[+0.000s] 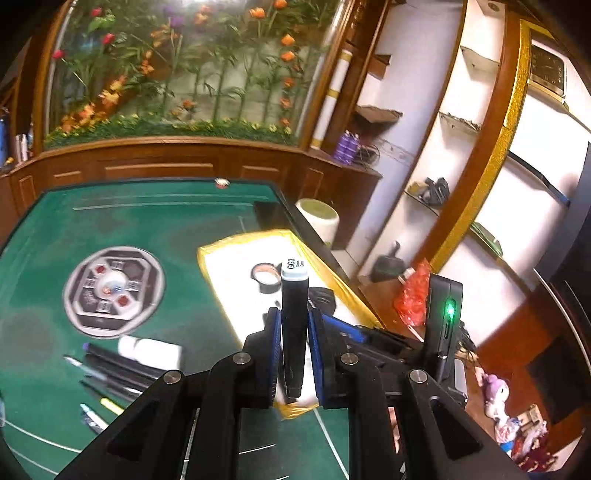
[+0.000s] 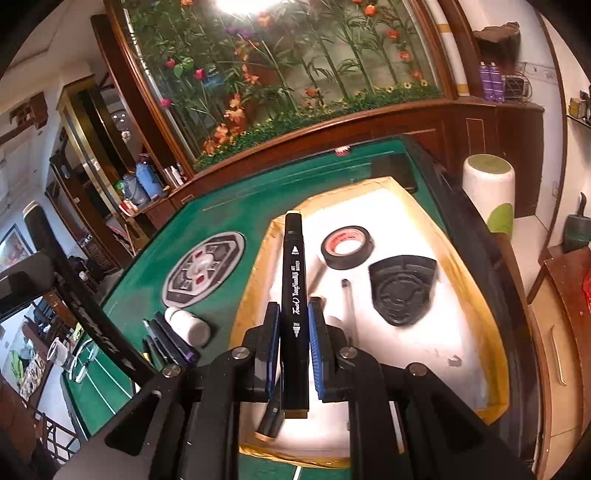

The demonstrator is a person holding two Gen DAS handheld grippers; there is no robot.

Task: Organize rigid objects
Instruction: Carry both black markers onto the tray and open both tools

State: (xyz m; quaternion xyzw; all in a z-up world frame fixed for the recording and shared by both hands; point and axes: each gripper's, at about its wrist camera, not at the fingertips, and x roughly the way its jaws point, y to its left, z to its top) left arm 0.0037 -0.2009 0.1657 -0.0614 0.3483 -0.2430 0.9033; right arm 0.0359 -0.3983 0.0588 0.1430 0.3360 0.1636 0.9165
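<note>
The yellow-rimmed tray holds a tape roll and a dark pad. Above it, angled downward, the left claw grips a grey-capped marker and the right claw a black marker.

Warm, dim indoor light; a lamp's glare blooms on the glass at top. Fisheye bends edges, corners black; motion blur softens the desk.

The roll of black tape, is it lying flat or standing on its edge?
Lying flat. The roll of black tape rests inside the yellow-rimmed tray, its hole facing up.
</note>
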